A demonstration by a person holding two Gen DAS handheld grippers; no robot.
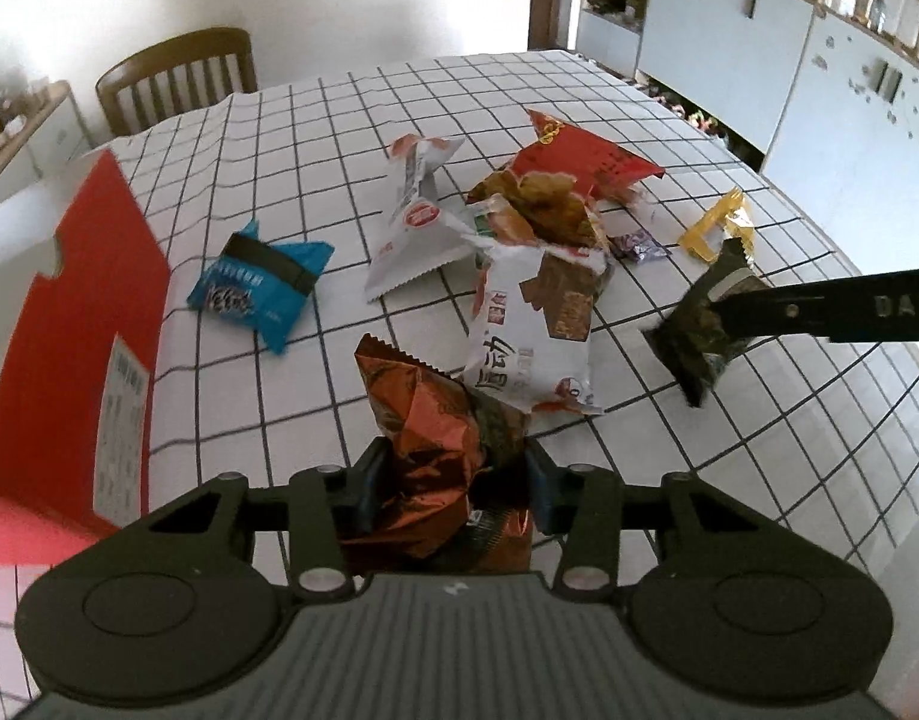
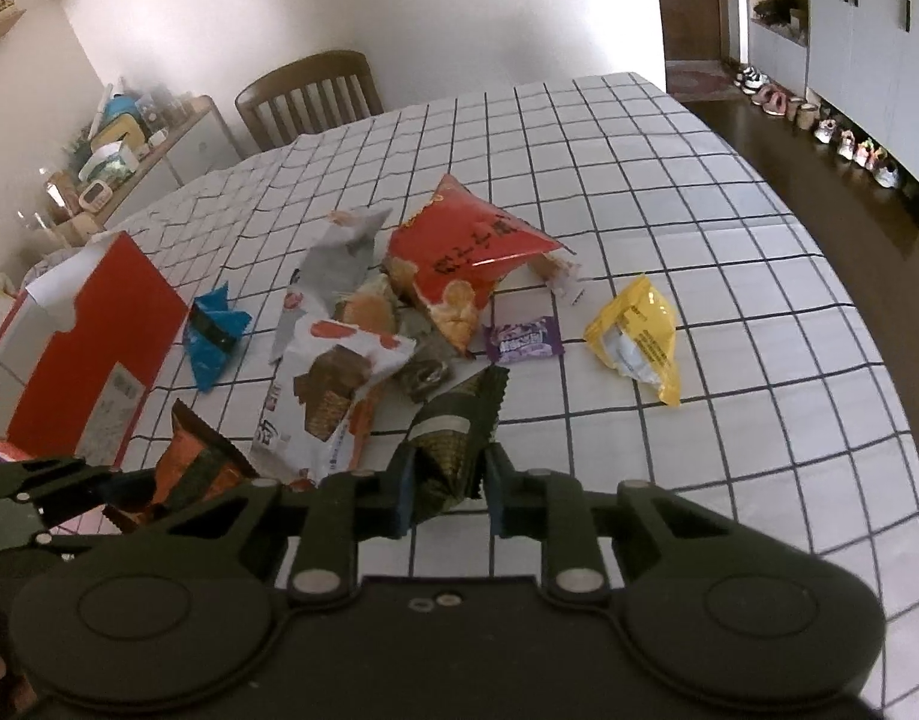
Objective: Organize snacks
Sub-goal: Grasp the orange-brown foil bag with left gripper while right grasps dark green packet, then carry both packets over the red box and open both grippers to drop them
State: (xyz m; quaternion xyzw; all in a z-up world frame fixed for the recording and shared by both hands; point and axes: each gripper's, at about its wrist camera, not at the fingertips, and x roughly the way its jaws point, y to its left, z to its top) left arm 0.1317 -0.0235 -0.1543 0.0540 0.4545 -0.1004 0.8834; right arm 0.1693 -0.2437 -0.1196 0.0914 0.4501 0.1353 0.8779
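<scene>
My left gripper [image 1: 456, 471] is shut on a crumpled orange foil snack packet [image 1: 423, 420], held just above the checked tablecloth [image 1: 315, 120]. My right gripper [image 2: 450, 480] is shut on a dark green packet [image 2: 453, 426], also lifted off the cloth; in the left wrist view that packet [image 1: 696, 336] hangs from a black finger at the right. Beyond both grippers lies a loose heap: a white packet [image 1: 531, 324], a red chip bag [image 2: 459, 246], a grey packet [image 1: 417, 228], a blue packet [image 1: 261, 282], a purple candy [image 2: 522, 339] and a yellow packet [image 2: 636, 336].
An open red and white box [image 1: 93, 324] stands at the left edge of the table, close beside my left gripper. A wooden chair [image 2: 309, 96] sits at the far side. White cupboards [image 1: 729, 42] and shoes [image 2: 849, 144] line the floor on the right.
</scene>
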